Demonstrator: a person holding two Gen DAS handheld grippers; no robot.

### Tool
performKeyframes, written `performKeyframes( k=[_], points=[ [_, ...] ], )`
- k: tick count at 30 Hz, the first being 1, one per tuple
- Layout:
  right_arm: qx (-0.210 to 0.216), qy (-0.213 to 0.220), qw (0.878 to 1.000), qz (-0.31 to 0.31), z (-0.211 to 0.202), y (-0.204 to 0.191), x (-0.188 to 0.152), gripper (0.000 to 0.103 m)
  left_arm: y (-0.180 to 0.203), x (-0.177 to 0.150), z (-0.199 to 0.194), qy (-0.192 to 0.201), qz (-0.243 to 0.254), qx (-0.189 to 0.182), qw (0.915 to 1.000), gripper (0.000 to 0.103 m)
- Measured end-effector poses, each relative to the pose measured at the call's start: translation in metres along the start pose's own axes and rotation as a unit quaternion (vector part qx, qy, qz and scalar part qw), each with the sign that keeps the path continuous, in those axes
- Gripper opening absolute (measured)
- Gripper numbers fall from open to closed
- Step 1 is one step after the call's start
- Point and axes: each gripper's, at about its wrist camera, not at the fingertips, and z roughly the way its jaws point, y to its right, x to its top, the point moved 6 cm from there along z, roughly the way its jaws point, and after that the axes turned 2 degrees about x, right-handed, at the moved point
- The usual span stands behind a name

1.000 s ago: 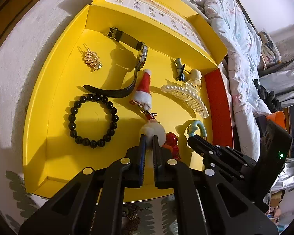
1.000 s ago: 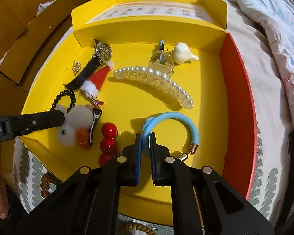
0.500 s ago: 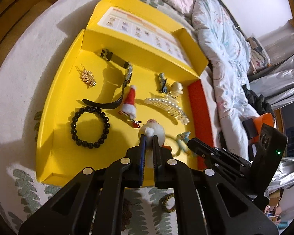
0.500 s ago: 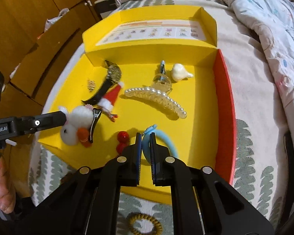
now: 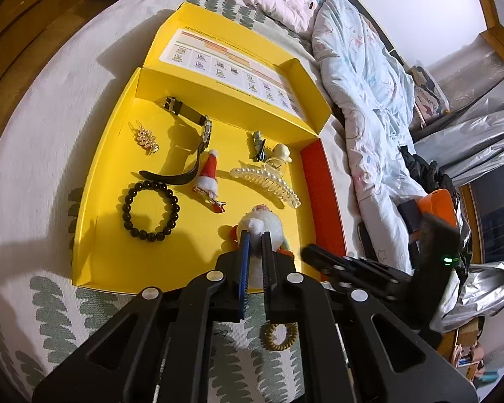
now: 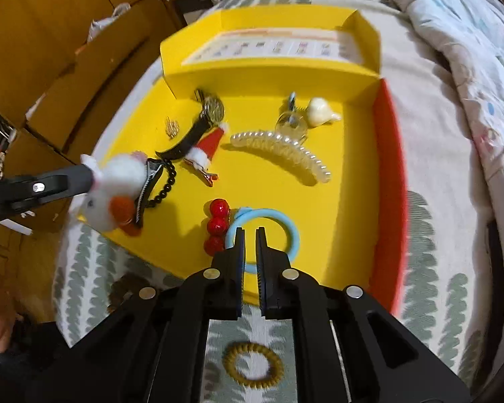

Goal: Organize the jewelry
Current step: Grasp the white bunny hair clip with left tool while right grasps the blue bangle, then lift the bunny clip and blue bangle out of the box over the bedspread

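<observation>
My left gripper (image 5: 256,233) is shut on a white plush hair clip (image 5: 261,224) and holds it in the air above the near part of the yellow tray (image 5: 94,181). The clip also shows in the right wrist view (image 6: 117,188), at the tip of the left gripper (image 6: 87,174). My right gripper (image 6: 249,231) is shut and empty, raised above the light blue bracelet (image 6: 287,225), which lies in the tray (image 6: 352,201) beside a red bead clip (image 6: 216,225). A black bead bracelet (image 5: 150,210), watch (image 5: 198,141), Santa hat clip (image 5: 209,174) and pearl claw clip (image 5: 268,184) lie in the tray.
A brown spiral hair tie (image 6: 253,364) lies on the leaf-patterned bedding in front of the tray; it also shows in the left wrist view (image 5: 279,336). The tray's red side wall (image 6: 388,181) is to the right. A rumpled duvet (image 5: 363,77) lies beyond. Cardboard boxes (image 6: 60,77) stand left.
Both grippers have pulled back and up from the tray. The left one lifted the white plush clip off the tray floor. The right one drew away from the blue bracelet, which stayed down.
</observation>
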Motion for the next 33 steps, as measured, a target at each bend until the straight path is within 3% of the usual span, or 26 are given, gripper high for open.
performKeyframes(
  k=[9, 19, 26, 33],
  points=[
    [0.005, -0.054, 0.998, 0.028, 0.040, -0.010, 0.004, 0.016, -0.008, 0.000, 0.000, -0.001, -0.001, 0.008, 1.0000, 0.006],
    [-0.010, -0.066, 0.997, 0.040, 0.055, -0.008, 0.004, 0.019, -0.012, -0.001, 0.000, -0.004, -0.001, 0.010, 0.9999, 0.006],
    [-0.019, -0.077, 0.996, 0.044, 0.064, -0.005, 0.003, 0.032, -0.013, -0.001, 0.001, -0.004, -0.004, 0.011, 0.9999, 0.006],
    [-0.056, -0.068, 0.996, 0.021, 0.066, -0.010, 0.002, 0.028, -0.013, -0.001, 0.001, -0.005, -0.003, 0.011, 0.9999, 0.006]
  ],
)
